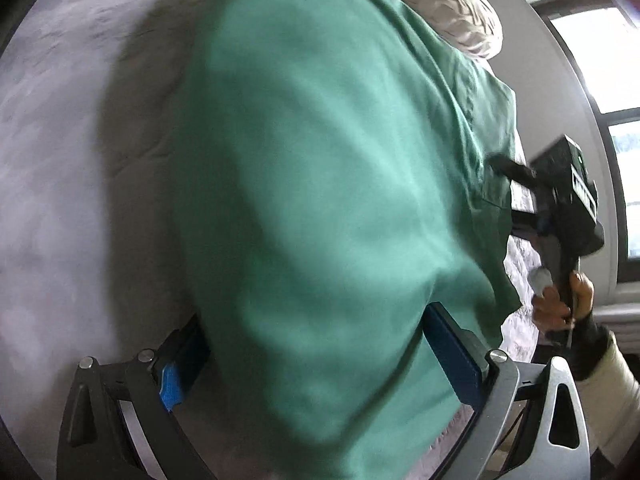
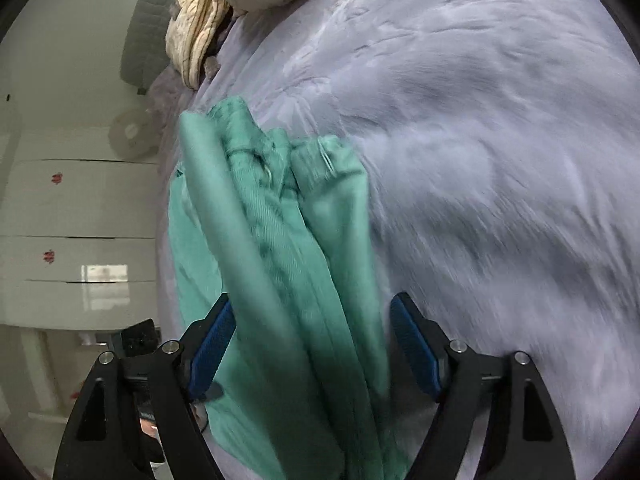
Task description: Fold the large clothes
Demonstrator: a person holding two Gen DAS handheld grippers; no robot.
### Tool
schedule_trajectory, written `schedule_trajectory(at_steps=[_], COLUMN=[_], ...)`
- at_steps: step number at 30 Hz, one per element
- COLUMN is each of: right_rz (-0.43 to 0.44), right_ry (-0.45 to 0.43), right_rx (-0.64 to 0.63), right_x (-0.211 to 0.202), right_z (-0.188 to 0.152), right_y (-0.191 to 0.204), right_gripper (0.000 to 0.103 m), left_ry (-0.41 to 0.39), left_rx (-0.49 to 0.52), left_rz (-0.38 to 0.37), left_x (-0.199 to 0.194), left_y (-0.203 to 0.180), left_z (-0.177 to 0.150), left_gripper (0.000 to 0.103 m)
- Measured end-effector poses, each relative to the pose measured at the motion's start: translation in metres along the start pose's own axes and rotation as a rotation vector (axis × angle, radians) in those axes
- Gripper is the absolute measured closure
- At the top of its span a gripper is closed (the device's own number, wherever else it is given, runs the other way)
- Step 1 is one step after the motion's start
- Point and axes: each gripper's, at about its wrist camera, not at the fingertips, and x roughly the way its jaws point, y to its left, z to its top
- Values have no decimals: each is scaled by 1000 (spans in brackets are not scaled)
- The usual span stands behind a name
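A large green garment [image 1: 320, 180] lies spread over the pale lilac bedspread [image 1: 60, 160]. In the left wrist view its near part bulges up between the wide-apart blue pads of my left gripper [image 1: 318, 352], and I see no pinch on it. The right gripper [image 1: 510, 194] reaches the garment's far right edge, held by a hand [image 1: 560, 300]. In the right wrist view the bunched green garment [image 2: 280, 240] runs between the fingers of my right gripper [image 2: 312, 344]. Those jaws stand wide, and the right pad [image 2: 416, 352] is clear of the cloth.
A cream quilt and pillow [image 2: 200, 28] are heaped at the head of the bed [image 2: 480, 160]. Beside the bed stand white drawers [image 2: 72, 208] and a round fan [image 2: 130, 136]. A window [image 1: 600, 60] is on the wall past the bed's right side.
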Motion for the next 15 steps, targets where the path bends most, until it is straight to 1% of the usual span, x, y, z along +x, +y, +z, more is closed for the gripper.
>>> schedule_trajectory(at_steps=[2, 3, 4, 6, 7, 8, 9, 10, 11, 12, 13, 14, 15], right_rz=[60, 76, 83, 69, 62, 63, 72, 89, 114, 130, 154, 203, 229], right_ry=[-10, -14, -17, -25, -31, -38, -38, -34, -40, -50, -57, -66, -69], right_rx=[-1, 1, 6, 30, 50, 75, 92, 112, 129, 123, 120, 129, 135], right_x=[10, 14, 20, 30, 33, 34, 33, 35, 33, 29, 26, 22, 19], right_z=[8, 11, 12, 14, 14, 14, 14, 15, 14, 12, 9, 5, 3], right_y=[4, 6, 9, 12, 12, 12, 12, 13, 14, 17, 20, 24, 27], right_gripper=[19, 19, 19, 19, 19, 27, 51, 61, 68, 76, 79, 81, 81], left_ry=[-2, -4, -6, -17, -29, -40, -55, -65, -76, -86, -95, -103, -111], left_rx=[11, 19, 28, 49, 56, 62, 70, 75, 82, 86, 87, 89, 93], left_rz=[18, 35, 51, 82, 93, 102, 112, 111, 107, 101, 87, 67, 52], left_x=[6, 9, 11, 11, 8, 5, 0, -5, -10, -17, -24, -32, -39], left_y=[-4, -7, -11, -18, -22, -24, -27, -30, -32, -34, -35, -36, -37], left_z=[4, 5, 6, 5, 4, 2, 1, -1, -2, -4, -5, -7, -8], left_gripper=[1, 1, 1, 2, 10, 15, 25, 35, 40, 49, 53, 54, 56])
